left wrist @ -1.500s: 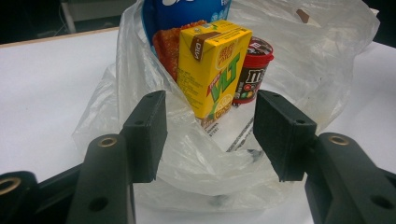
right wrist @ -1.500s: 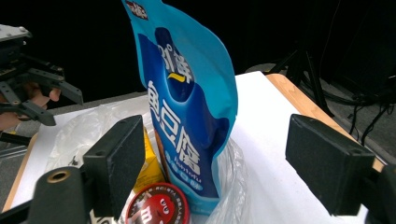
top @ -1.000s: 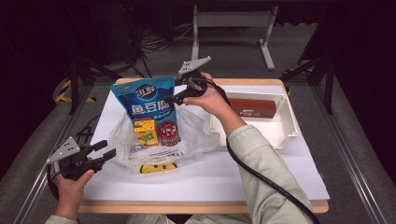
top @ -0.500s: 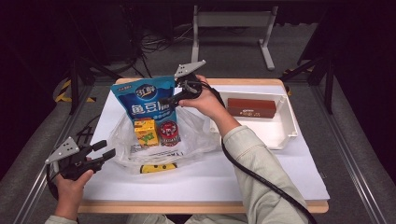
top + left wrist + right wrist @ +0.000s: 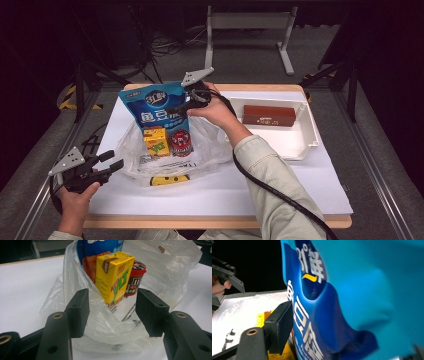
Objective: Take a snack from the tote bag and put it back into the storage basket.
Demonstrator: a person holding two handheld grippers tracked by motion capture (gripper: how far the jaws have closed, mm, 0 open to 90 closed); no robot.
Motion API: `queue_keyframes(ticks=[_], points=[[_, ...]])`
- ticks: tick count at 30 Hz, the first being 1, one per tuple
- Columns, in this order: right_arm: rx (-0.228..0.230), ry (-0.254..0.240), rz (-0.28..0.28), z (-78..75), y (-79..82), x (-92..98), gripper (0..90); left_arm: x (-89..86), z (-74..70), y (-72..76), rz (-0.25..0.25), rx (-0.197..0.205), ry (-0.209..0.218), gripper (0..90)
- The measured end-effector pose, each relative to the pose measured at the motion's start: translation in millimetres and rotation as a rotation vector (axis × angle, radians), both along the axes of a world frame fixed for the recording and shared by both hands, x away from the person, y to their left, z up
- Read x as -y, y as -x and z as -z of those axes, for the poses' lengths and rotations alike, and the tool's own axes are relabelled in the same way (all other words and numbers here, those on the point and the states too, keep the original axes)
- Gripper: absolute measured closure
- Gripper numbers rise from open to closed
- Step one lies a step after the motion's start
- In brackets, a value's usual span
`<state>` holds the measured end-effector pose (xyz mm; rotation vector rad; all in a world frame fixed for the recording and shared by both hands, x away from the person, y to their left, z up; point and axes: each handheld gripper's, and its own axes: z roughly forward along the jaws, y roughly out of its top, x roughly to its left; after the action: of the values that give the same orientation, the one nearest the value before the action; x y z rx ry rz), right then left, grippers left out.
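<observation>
1. Your right hand-held gripper [image 5: 176,107] is clamped on the blue snack pouch [image 5: 152,102], near its upper edge; its jaws have just been closing on the film. The pouch stands upright in the clear plastic bag [image 5: 210,145].
2. Expect it light, soft and slick (puffed film dents, as the right gripper view shows). Hold by the flat top seam.
3. Your left hand-held gripper [image 5: 110,161] has its jaws apart, empty, just before the bag's near side; the yellow carton [image 5: 113,275] and red tub [image 5: 136,277] stand beyond it.
</observation>
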<state>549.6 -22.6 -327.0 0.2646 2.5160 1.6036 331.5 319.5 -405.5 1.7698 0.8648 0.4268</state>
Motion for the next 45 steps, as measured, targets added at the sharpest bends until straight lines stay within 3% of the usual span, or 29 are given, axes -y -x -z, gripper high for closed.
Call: queue_keyframes(ticks=[4, 7, 8, 9, 19, 25, 34, 45], points=[[0.002, -0.028, -0.011, 0.3, -0.3, -2.3, 29.6, 0.0, 0.1, -0.1, 0.001, 0.002, 0.000, 45.5], [-0.003, -0.028, -0.009, -0.1, -0.1, -2.2, 37.1, 0.0, 0.1, -0.2, 0.001, 0.001, 0.000, 45.5], [-0.024, -0.028, -0.008, 0.0, 0.6, -2.1, 41.2, 0.0, 0.1, -0.2, 0.001, 0.001, 0.001, 45.5], [-0.055, -0.016, -0.004, -0.6, 0.8, -1.8, 43.2, 0.1, 0.2, -0.2, 0.000, 0.000, 0.001, 45.5], [-0.028, 0.034, -0.044, -4.0, 0.2, 0.7, 74.5, 0.1, 0.5, -0.5, 0.008, -0.003, 0.001, 46.3], [-0.027, 0.071, -0.030, -7.9, 6.6, -3.8, 87.1, -0.4, 0.7, -0.5, 0.010, -0.004, 0.005, 46.8], [-0.016, 0.090, -0.018, -14.2, 16.2, -9.6, 89.7, -0.7, 1.3, -0.9, 0.008, -0.002, 0.008, 46.9], [0.036, 0.081, -0.034, -41.9, 30.1, -8.2, 89.7, 0.4, 1.3, -1.8, 0.009, -0.003, 0.005, 46.8]])
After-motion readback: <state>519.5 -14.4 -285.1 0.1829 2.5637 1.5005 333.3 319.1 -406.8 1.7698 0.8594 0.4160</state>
